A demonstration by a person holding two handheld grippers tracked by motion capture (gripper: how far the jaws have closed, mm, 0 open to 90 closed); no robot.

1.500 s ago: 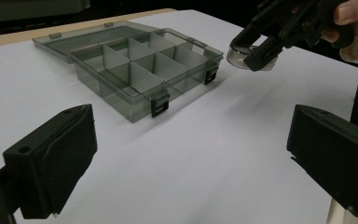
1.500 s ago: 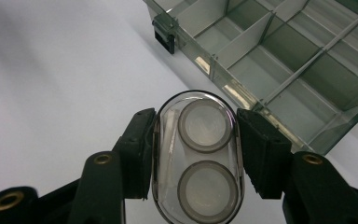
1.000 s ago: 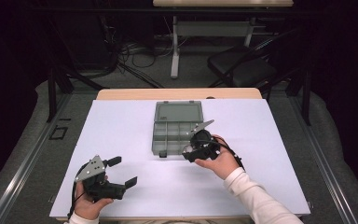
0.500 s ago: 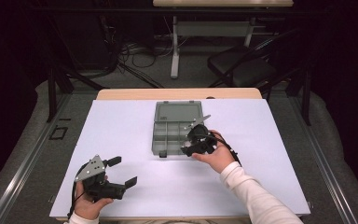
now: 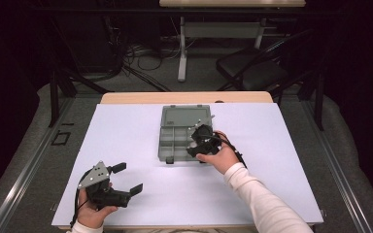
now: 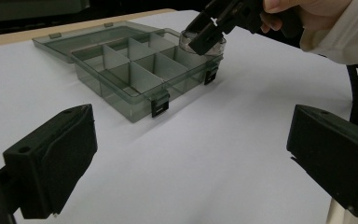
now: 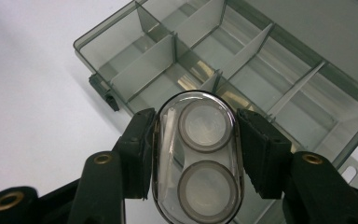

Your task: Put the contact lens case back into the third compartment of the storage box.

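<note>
The small clear plastic oval case with two round wells sits pinched between the black pads of my right tongs, one pad pressed against each of its long sides, and I hold it just above the near right corner of the smoky grey see-through plastic organiser box. In the left gripper view the case hangs over that same corner compartment, close above the box's rim and tilted with the tongs; I cannot tell whether it touches the rim. The box lies open on the white sheet covering the bench, its flat lid folded back away from me, its thin dividers marking off a grid of compartments, and two dark latches on the front wall facing me. From the high view, my right hand reaches in over the box's right side. My left tongs rest well apart from the box, near the bench's front left edge, jaws spread wide with nothing between them.
</note>
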